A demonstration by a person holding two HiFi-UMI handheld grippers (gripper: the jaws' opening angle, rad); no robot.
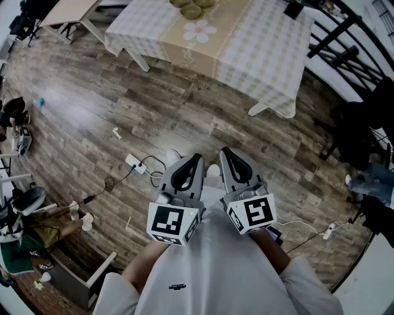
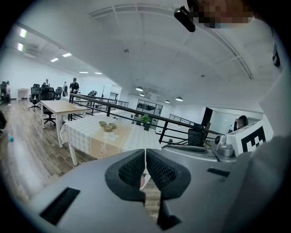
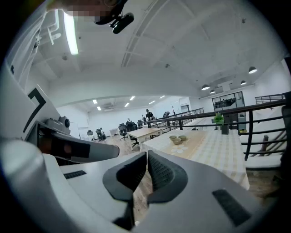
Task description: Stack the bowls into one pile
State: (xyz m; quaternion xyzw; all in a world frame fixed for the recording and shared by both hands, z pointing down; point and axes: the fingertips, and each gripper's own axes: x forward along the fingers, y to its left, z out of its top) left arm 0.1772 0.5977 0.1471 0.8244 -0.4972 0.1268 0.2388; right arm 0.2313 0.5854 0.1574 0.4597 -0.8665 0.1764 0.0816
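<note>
Head view first: I'm standing on the wood floor with both tools pulled in against my chest, left gripper [image 1: 192, 163] and right gripper [image 1: 229, 157] side by side, nowhere near the work. The bowls [image 1: 191, 10] sit in a little cluster at the far side of the table [image 1: 246, 49], well apart from me, so nothing has started yet. Left gripper view: my left gripper [image 2: 145, 170] has its pads pressed together with nothing between them, and past them I see the bowls [image 2: 107, 126] on the checked cloth of the table [image 2: 91, 139]. Right gripper view: same deal, my right gripper [image 3: 146, 170] is closed down to a thin slit and empty, with the bowls [image 3: 177, 139] small in the distance on the table [image 3: 213, 148]. My guess is they're small, stiff and fairly light, probably glazed, so slick and chippable. I'd pinch one at the rim, one jaw inside and one outside, then lower it gently into the next rather than drop it.
</note>
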